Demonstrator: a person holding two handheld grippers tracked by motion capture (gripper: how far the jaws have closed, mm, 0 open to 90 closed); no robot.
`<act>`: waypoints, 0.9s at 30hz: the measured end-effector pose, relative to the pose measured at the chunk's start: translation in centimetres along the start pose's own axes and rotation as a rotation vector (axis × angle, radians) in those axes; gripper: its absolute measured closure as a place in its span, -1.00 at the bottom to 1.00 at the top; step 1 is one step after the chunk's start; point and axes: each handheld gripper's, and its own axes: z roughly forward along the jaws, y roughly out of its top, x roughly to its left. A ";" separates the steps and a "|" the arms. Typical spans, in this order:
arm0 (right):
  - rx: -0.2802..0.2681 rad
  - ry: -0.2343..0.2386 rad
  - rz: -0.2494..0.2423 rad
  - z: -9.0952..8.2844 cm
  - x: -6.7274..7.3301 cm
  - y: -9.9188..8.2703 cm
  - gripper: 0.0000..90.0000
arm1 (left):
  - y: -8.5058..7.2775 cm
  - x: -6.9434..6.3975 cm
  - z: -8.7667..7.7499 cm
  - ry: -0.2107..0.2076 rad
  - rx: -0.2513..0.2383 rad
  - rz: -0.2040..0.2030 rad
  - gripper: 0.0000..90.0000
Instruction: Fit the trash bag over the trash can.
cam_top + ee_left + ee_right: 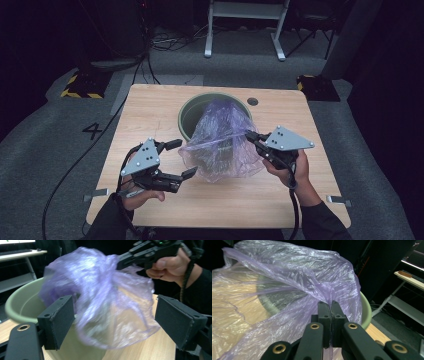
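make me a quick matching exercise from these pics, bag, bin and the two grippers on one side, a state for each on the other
Things:
1. plastic bag
2. bin
3. left gripper
4. right gripper

States:
A. jaws wide apart, nothing pinched
B. green, standing on the table
C. pale purple, see-through, draped over the near rim
D. jaws pressed together on thin plastic

Pairs: 1-C, 2-B, 3-A, 4-D

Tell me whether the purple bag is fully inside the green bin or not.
Not fully inside. The purple bag billows over the green bin rim and onto the table, pinched by the right gripper.
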 end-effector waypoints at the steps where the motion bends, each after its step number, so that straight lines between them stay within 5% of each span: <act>1: -0.002 0.008 -0.004 0.1 0.1 0.1 1.00 | 0.2 -0.2 0.1 0.006 0.006 0.006 -0.66; 6: -0.008 0.073 -0.018 0.2 0.7 0.6 0.99 | 0.7 0.2 1.0 0.063 0.012 0.005 -0.58; 13: -0.024 0.127 -0.030 0.0 0.9 0.7 0.83 | 0.3 1.7 2.0 0.090 0.073 0.002 0.01; 21: -0.031 0.131 -0.031 -0.4 1.5 0.7 0.10 | -0.3 1.8 2.5 0.107 0.126 0.092 0.71; 27: -0.044 0.068 -0.034 -2.3 2.4 -0.2 -0.26 | -0.3 1.6 2.5 0.106 0.128 0.117 0.99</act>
